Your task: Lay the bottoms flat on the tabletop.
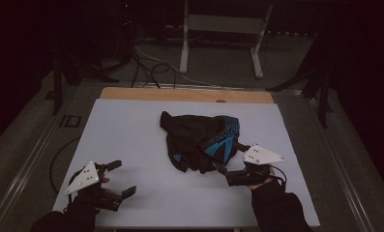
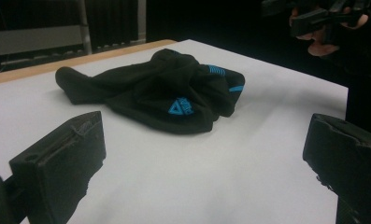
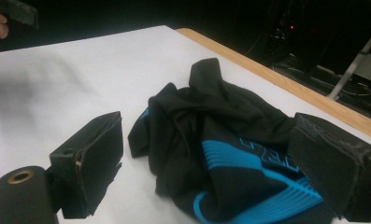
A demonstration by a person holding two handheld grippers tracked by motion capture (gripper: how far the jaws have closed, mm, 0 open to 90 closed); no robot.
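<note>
- Garment [image 1: 199, 140]: black fabric with bright blue striped bands and blue lettering, crumpled in a loose heap. Serves as the landmark for all entries below. It lies on the white table top [image 1: 131, 130], nearer the far wooden edge than the person's side and a little right of the middle. A dark sleeve-like end trails out on its far left.
- Blue triangle logo [image 2: 176, 108]: printed on the garment's near face as seen from the left gripper view.
- Right gripper [image 1: 227, 157]: held just beside the garment's near right corner, jaws spread wide and empty. In the right gripper view [image 3: 206, 161] the two black jaws stand either side of the blue-striped part; whether a tip touches the cloth cannot be told.
- Left gripper [image 1: 122, 179]: well apart from the garment, near the table's front left corner, jaws spread wide with nothing between them. In the left gripper view [image 2: 204, 154] bare white table lies between the jaws and the garment sits beyond.
- Wooden strip [image 1: 180, 94]: edges the table behind the garment.
</note>
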